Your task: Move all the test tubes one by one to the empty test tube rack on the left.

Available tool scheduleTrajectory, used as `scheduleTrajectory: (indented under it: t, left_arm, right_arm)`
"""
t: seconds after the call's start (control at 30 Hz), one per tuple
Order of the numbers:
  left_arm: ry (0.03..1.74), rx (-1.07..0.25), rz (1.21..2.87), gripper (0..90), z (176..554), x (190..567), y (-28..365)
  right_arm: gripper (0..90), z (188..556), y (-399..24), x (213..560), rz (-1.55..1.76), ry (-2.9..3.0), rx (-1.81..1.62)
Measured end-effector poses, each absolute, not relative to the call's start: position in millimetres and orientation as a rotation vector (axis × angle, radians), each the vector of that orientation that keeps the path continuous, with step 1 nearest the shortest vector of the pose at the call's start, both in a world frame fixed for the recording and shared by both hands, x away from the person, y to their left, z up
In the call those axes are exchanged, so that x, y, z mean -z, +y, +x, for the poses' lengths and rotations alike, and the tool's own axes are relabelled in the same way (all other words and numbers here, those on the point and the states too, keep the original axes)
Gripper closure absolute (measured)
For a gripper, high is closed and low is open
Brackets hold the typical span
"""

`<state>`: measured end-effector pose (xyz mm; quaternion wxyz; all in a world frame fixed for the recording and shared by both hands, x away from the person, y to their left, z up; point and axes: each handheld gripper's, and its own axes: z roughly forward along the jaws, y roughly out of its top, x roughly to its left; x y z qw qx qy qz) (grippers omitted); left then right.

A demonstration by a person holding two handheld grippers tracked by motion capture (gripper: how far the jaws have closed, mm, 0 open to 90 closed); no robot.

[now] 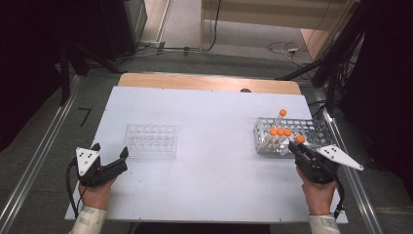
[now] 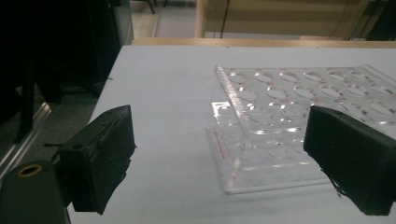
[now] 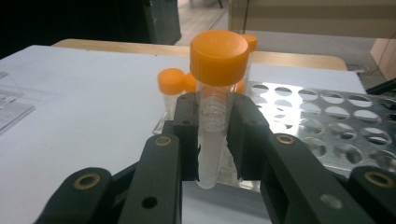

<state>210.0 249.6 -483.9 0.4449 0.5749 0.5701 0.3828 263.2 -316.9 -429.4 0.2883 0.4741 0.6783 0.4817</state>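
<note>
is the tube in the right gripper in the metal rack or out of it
Out. In the right gripper view the tube stands upright, clamped in the right gripper, its rounded tip hanging bare in front of the metal rack.

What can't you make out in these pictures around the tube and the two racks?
- Held tube: the print on it is too blurred to read in the right gripper view.
- Metal rack: its near edge is hidden behind the right tool in the high view.
- Clear rack: cut off by the right edge and the jaw in the left gripper view.

Right gripper (image 3: 212, 135) is clamped (jaws upright), left gripper (image 1: 108, 151) rests with jaws spread wide.
</note>
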Motion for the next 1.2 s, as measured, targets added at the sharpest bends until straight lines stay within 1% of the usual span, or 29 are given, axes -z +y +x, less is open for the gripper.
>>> scheduleTrajectory:
  t: [0.27,0.53,0.73,0.83,0.97,1.2]
  left_arm:
    - [1.356,-0.93,1.454,9.1,207,480,236]
    - [1.28,-0.872,1.524,9.1,206,477,215]
    - [1.209,-0.815,1.567,9.1,206,474,194]
    - [1.19,-0.802,1.568,11.7,206,473,189]
    - [1.151,-0.748,1.579,12.5,208,470,176]
    - [1.109,-0.701,1.583,15.5,210,466,163]
  right_arm:
    - [72.0,261,-299,430,1.221,1.865,-1.303]
    - [72.1,260,-275,437,1.167,1.95,-1.314]
    - [72.0,259,-247,439,1.1,2.026,-1.332]
    - [72.1,259,-235,441,1.067,2.058,-1.338]
    - [72.0,260,-220,442,1.039,2.096,-1.356]
    - [72.0,259,-197,447,0.978,2.159,-1.356]
